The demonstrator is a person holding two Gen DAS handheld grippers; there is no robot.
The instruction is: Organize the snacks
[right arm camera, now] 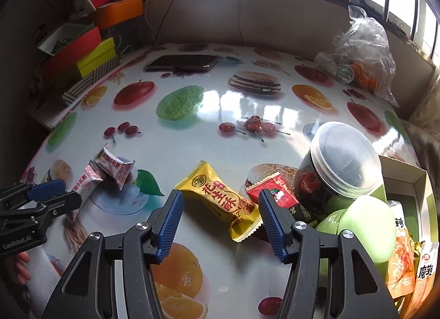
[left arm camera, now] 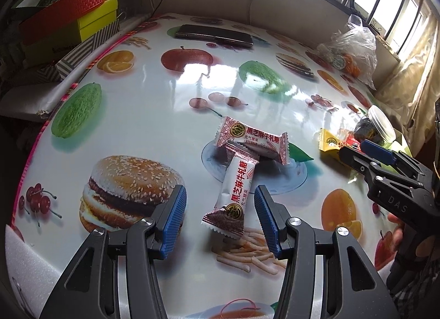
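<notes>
left claw [left arm camera: 220, 220] open over 黑芝麻牛轧糖 candy [left arm camera: 233, 195] | right claw [right arm camera: 220, 220] open over 花生酥 packet [right arm camera: 220, 200]

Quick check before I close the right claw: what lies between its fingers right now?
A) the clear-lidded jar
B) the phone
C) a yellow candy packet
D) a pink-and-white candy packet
C: in the right wrist view the right claw stands open around the yellow candy packet, which lies flat on the table; the pads do not touch it.
</notes>
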